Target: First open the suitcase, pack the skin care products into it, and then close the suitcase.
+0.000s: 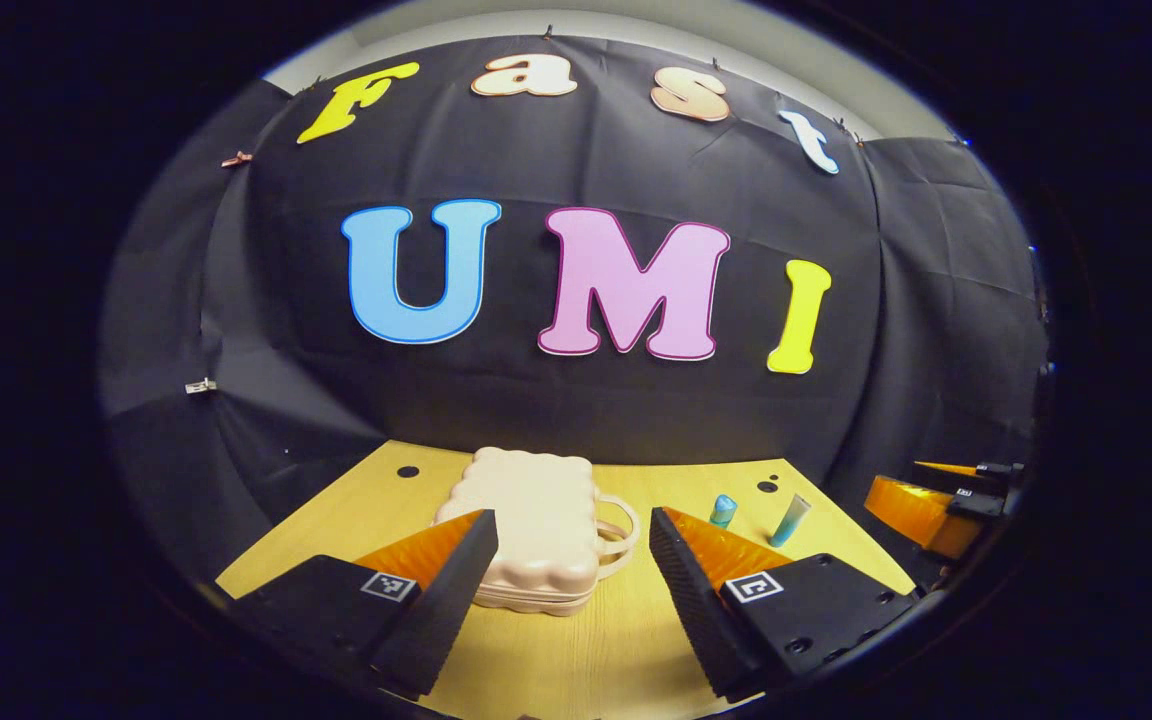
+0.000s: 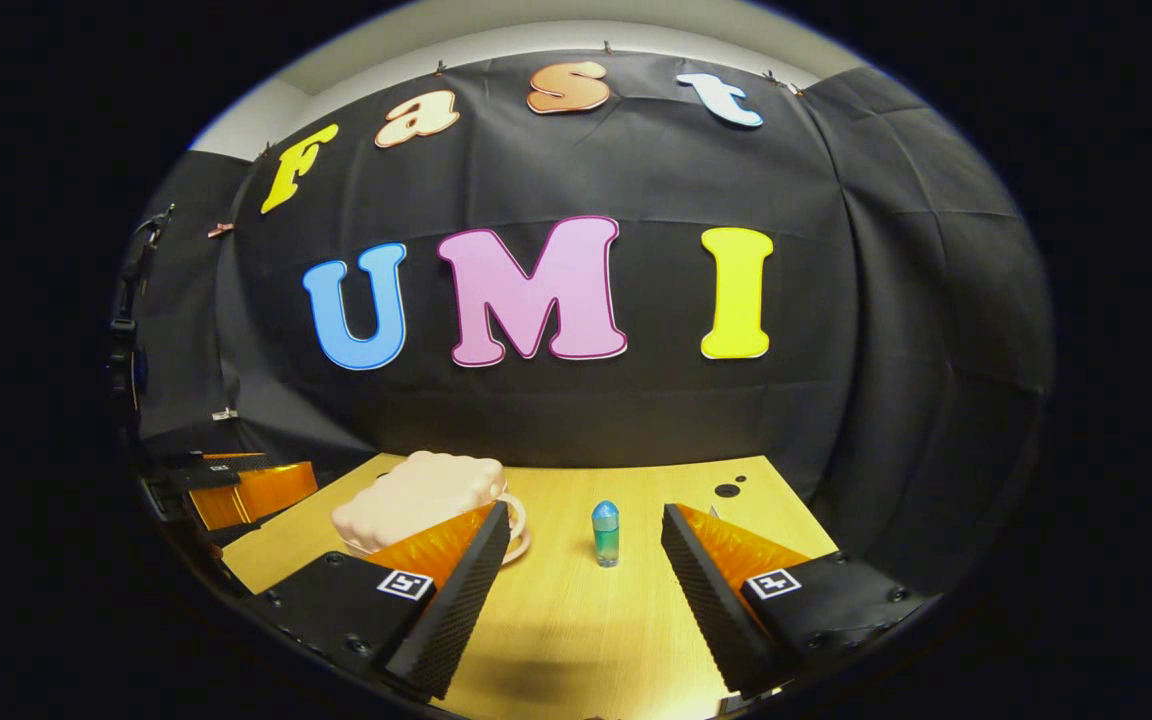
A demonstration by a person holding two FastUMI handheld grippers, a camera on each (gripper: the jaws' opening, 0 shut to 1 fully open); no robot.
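Currently left gripper (image 1: 573,560) gaping wide above the wooden table (image 1: 586,660); right gripper (image 2: 584,560) likewise, holding nothing; pink suitcase (image 1: 531,525) closed (handle toward the tubes); blue-capped skincare tube (image 2: 605,533) upright beside it, teal tube (image 1: 791,520) just beyond.

suitcase (image 1: 528,530): flat and shut on the worktop (image 1: 616,640), handle to its right
bottle (image 1: 723,511): upright, right of the suitcase, apart from it
tube (image 1: 789,521): standing tilted just right of the bottle
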